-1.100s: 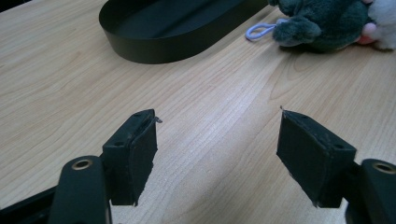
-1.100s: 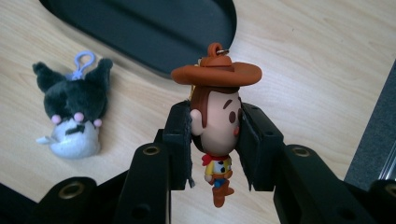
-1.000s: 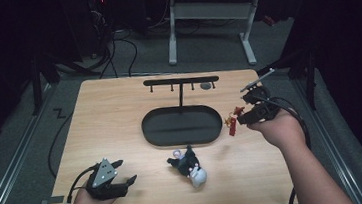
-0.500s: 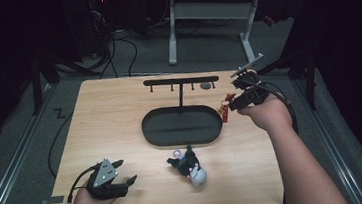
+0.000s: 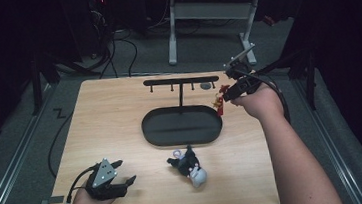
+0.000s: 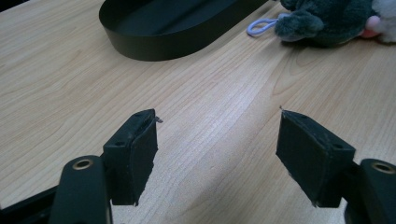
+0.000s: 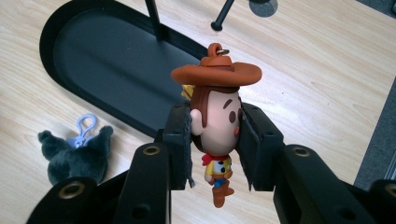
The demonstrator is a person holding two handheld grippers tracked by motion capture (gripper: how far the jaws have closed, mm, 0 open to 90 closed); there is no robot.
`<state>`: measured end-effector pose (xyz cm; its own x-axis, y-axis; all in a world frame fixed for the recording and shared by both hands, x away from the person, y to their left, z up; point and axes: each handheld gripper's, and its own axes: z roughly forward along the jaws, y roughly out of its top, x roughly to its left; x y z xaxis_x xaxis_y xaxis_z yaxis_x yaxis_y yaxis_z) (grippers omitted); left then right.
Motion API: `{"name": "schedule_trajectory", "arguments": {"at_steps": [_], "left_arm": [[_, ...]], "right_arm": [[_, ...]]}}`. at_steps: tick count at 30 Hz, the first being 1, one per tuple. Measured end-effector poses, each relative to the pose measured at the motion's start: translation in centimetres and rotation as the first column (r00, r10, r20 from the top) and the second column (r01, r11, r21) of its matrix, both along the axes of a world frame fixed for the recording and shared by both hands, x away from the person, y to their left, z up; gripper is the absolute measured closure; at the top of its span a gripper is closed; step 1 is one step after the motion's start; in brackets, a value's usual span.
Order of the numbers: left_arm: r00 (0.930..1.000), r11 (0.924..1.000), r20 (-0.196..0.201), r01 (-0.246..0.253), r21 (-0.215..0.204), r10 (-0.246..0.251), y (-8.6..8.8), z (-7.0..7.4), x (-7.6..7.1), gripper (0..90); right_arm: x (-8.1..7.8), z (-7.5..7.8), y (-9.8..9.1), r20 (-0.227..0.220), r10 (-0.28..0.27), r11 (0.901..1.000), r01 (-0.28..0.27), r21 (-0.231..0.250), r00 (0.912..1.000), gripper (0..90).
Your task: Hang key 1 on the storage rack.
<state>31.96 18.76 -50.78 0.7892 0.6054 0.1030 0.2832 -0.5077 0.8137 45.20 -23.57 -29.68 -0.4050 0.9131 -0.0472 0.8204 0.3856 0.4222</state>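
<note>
Pale wood-grain table (image 5: pixel 120 118) carries a black oval tray with a T-shaped peg rack (image 5: pixel 181 126) at its middle. A grey plush keychain (image 5: pixel 189 164) lies just beside the tray's near rim, likely awaiting its turn. The right gripper (image 7: pixel 215 135) clamps a small cowboy figure keychain (image 7: pixel 216 126) by the head, ring upward for hooking, near the rack's right end with free room around. The left gripper (image 6: pixel 215 149) rests wide and empty near the front-left edge.

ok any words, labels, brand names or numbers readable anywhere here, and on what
None can be read: no print shows on the cowboy figure held in the right gripper, the plush toy, the black tray, the hanger stand or the left gripper.
</note>
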Motion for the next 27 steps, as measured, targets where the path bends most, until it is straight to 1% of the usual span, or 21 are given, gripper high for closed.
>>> {"name": "schedule_trajectory", "arguments": {"at_steps": [1, 2, 3, 8, 15, 23, 27], "left_arm": [[1.0000, 1.0000, 0.001, 0.000, -0.001, 0.000, 0.0, 0.0, 0.0, 29.4], [1.0000, 1.0000, 0.003, 0.000, -0.003, 0.000, 0.0, 0.0, 0.0, 29.4], [1.0000, 1.0000, 0.003, 0.000, -0.003, 0.000, 0.0, 0.0, 0.0, 29.4], [1.0000, 1.0000, 0.004, 0.003, 0.005, -0.003, 0.0, 0.0, 0.0, 29.5], [1.0000, 1.0000, 0.004, 0.005, 0.003, -0.005, 0.0, -0.1, 0.0, 29.5], [0.9999, 0.9999, 0.006, 0.012, 0.006, -0.012, -0.1, -0.1, 0.0, 29.7], [0.9999, 0.9999, 0.005, 0.012, 0.005, -0.012, -0.1, -0.1, 0.0, 29.7]], "right_arm": [[0.0, 0.0, 0.0, 0.000, 0.000, 1.0000, 0.000, 0.000, 1.0000, 66.9], [0.3, 0.0, 0.1, 0.001, -0.008, 1.0000, 0.008, 0.005, 1.0000, 66.9], [0.3, 0.0, 0.1, 0.001, -0.008, 1.0000, 0.008, 0.005, 1.0000, 66.9], [1.4, -0.1, 0.3, 0.004, -0.008, 0.9999, 0.008, 0.006, 1.0000, 66.9], [2.1, -0.2, 0.5, 0.009, -0.017, 0.9998, 0.016, 0.013, 0.9998, 66.9], [2.9, -0.1, 0.9, 0.005, -0.023, 0.9997, 0.023, 0.005, 0.9997, 66.9], [3.5, -0.4, 0.8, 0.000, -0.029, 0.9996, 0.029, 0.000, 0.9996, 66.9]]}}
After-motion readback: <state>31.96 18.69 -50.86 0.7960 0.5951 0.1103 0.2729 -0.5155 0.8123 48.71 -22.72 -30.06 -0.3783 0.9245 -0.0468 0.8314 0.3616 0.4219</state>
